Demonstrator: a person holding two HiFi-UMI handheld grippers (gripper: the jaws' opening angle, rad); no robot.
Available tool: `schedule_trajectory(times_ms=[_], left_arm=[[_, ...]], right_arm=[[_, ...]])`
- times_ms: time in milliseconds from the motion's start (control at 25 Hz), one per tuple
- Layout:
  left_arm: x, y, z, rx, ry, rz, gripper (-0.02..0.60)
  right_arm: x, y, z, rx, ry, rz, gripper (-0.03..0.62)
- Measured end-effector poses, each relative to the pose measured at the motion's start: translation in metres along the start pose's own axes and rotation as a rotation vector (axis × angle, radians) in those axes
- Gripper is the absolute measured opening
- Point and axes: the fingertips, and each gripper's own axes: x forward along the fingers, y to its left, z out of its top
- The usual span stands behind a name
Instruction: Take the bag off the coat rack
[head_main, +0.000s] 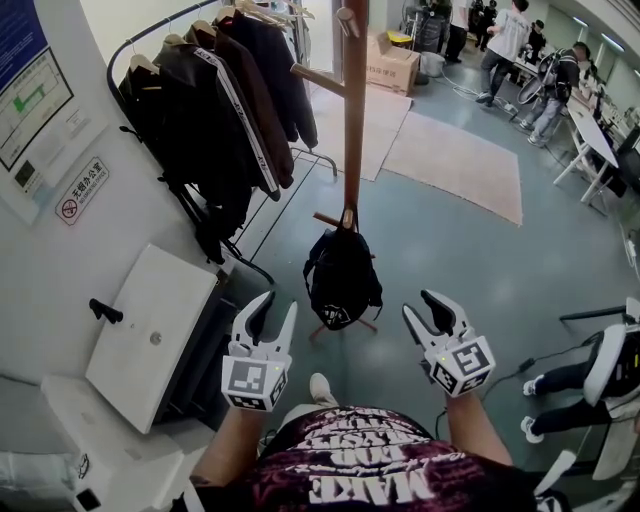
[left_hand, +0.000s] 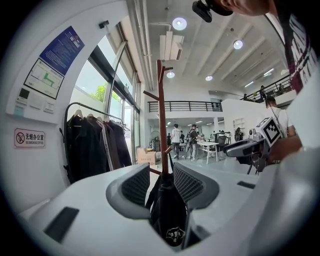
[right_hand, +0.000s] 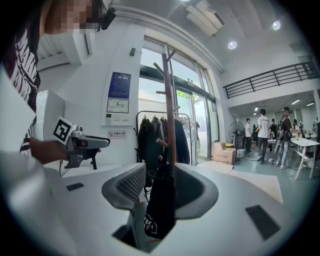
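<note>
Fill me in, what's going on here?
A person stands facing a wooden coat rack with a gripper in each hand. A black bag hangs from a low peg on the rack. The left gripper and right gripper are both open and empty, aimed at the bag but short of it. Neither touches it, so the bag is not yet off the rack.

Left gripper (head_main: 278, 305), right gripper (head_main: 417, 302): fingers apart, held forward.

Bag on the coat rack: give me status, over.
Both open and empty: left claw, right claw, short of the bag. Bag hanging low on the coat rack. Nothing between claws and bag.
</note>
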Motion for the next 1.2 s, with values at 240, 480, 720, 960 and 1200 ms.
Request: schedule_trajectory(times_ms=[240,480,720,960,1200], left_arm=[[0.018,0.012,0.000,0.007,0.008,-0.022,0.138],[0.034,0.027,0.004,0.018,0.001,-0.043,0.138],[0.049,0.043,0.007,0.022,-0.008,-0.064,0.138],[0.062,0.056,0.011,0.033,-0.019,-0.098,0.138],[0.072,0.070,0.012,0.041,-0.025,-0.133,0.138]], right_arm=[[0.020,-0.004,0.001,0.007,0.002,-0.004,0.181],[0.039,-0.008,0.007,0.006,-0.002,-0.017,0.181],[0.057,-0.011,0.011,0.006,-0.010,-0.043,0.181],[0.073,-0.011,0.015,0.012,-0.016,-0.070,0.181],[0.088,-0.007,0.018,0.015,-0.024,-0.099,0.181]])
